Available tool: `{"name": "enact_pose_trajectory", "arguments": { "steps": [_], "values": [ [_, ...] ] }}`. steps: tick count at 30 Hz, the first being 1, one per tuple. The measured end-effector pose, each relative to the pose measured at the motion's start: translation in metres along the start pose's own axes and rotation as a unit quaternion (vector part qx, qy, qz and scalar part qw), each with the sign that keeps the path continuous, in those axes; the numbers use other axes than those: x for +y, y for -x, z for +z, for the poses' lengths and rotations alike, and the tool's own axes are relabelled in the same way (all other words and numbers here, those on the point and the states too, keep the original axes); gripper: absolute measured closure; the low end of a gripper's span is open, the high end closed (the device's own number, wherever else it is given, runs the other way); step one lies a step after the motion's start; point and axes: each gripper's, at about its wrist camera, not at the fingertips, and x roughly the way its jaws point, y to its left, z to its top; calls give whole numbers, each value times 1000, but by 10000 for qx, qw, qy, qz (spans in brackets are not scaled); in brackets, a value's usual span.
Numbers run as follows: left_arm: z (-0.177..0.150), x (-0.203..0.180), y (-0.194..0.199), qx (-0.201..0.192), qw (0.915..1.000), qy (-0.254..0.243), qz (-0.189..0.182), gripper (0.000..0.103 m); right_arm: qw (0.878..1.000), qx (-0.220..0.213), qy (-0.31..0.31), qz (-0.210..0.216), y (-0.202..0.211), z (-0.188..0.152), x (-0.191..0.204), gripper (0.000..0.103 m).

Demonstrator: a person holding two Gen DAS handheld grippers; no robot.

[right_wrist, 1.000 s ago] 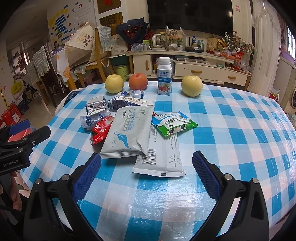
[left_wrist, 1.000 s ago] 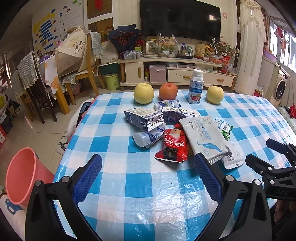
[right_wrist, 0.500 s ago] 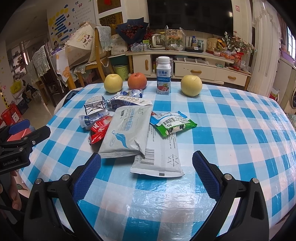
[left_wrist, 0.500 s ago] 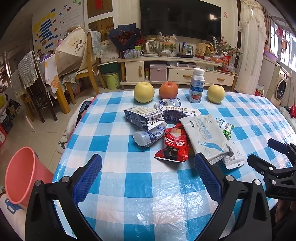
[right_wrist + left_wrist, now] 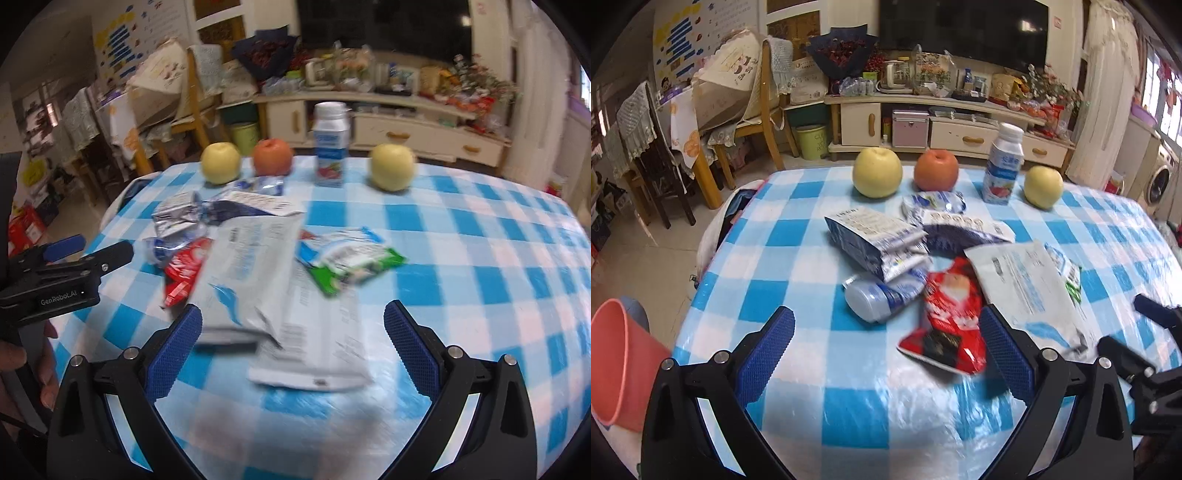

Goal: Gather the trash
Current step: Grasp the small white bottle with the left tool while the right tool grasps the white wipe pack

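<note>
Your left claw point(image 5: 886, 343) hung released above the checked counter point(image 5: 798, 236), empty, near the red wrapper point(image 5: 951, 317). Your right claw point(image 5: 293, 336) was likewise released over the white pouch point(image 5: 251, 273). The pink bin point(image 5: 617, 362) stood beside the counter's left edge.

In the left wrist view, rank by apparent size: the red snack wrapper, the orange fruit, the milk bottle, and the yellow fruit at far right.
Largest to smallest as they appear:
1. red snack wrapper, though it lies nearest the camera, which inflates it
2. milk bottle and orange fruit, too close to rank
3. right yellow fruit
</note>
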Motion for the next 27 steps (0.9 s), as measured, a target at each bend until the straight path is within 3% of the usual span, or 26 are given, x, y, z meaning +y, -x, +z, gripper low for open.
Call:
{"name": "enact_pose_trajectory", "arguments": {
  "steps": [3, 5, 8, 10, 13, 15, 17, 20, 21, 23, 27],
  "values": [
    [8, 12, -17, -69, 9999, 140, -44, 4, 9999, 50, 71, -51, -25, 10, 8, 3],
    [7, 13, -38, 89, 9997, -86, 221, 4, 9995, 178, -90, 256, -40, 14, 10, 3],
    [3, 11, -63, 256, 9985, -366, 329, 4, 9993, 303, 85, 210, -55, 16, 17, 3],
    [1, 10, -74, 268, 9987, -422, 24, 4, 9990, 392, 191, 96, -66, 17, 17, 4],
    [5, 5, -92, 539, 9977, -418, -32, 5, 9976, 642, 135, 202, -82, 17, 15, 6],
    [9, 2, -98, 513, 9974, -496, -71, 5, 9974, 636, 160, 295, -83, 17, 15, 21],
    [14, 3, -105, 516, 9973, -510, -136, 5, 9973, 611, 265, 302, -82, 18, 18, 30],
    [14, 12, -116, 622, 9973, -312, -233, 5, 9974, 574, 308, 316, -81, 19, 20, 44],
    [12, 13, -117, 688, 9970, -243, -278, 5, 9971, 575, 306, 382, -80, 19, 20, 53],
    [5, 12, -124, 881, 9948, -256, -435, 12, 9971, 596, 289, 385, -83, 18, 20, 59],
    [3, 4, -117, 740, 9949, -574, -373, 54, 9972, 584, 211, 420, -82, 19, 15, 66]
  ]
}}
